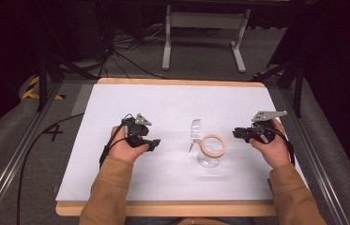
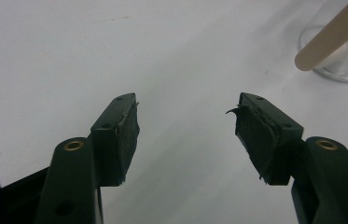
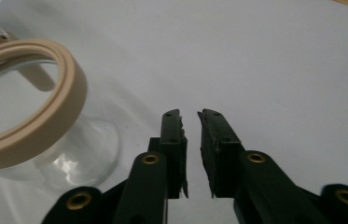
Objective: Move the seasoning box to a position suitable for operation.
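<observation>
Glass jar (image 1: 209,152) sits between both tools, untouched.

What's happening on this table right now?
A person sits at a white table with a two-jaw gripper in each hand. Between them stands a clear glass jar with a beige ring on its mouth; a clear lid stands behind it and a wooden stick leans at it. The left gripper has open jaws and holds nothing. The right gripper, jaws nearly shut and empty, points at the jar without touching it.
</observation>
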`<state>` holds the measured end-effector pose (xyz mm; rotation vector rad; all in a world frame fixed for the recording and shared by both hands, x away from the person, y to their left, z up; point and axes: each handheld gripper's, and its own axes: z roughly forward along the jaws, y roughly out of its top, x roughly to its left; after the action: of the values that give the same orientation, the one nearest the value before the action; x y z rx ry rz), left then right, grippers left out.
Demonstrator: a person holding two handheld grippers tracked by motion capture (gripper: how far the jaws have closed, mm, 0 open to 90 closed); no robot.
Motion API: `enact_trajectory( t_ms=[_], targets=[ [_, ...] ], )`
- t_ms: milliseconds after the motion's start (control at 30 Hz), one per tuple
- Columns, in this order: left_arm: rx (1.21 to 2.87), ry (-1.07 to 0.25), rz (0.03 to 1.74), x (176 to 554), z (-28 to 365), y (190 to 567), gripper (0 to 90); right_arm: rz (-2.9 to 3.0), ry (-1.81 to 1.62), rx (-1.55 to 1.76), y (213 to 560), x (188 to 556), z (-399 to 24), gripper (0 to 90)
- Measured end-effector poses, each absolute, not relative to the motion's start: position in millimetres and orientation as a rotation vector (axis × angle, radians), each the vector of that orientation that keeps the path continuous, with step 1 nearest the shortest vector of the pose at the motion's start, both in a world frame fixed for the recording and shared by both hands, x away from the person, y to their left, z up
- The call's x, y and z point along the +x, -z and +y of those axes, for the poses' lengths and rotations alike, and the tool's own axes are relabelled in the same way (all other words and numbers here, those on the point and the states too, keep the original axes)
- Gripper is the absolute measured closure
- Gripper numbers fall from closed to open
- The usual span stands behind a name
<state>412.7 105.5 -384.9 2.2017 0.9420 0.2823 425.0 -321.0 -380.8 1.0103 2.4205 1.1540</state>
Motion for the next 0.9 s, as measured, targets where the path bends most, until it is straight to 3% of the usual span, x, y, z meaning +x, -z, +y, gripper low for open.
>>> enact_trajectory(
  t_ms=[133, 900],
  targets=[
    [2.192, -0.278, 0.944, 410.5, 105.6, 381.1, 37.0, 2.473, -1.228, 0.985, 381.1, 424.9, -323.8, 90.0],
    [2.195, -0.283, 0.876, 397.4, 98.2, 364.8, 32.7, 2.648, -1.228, 0.861, 403.0, 427.9, -299.5, 90.0]
  ],
)
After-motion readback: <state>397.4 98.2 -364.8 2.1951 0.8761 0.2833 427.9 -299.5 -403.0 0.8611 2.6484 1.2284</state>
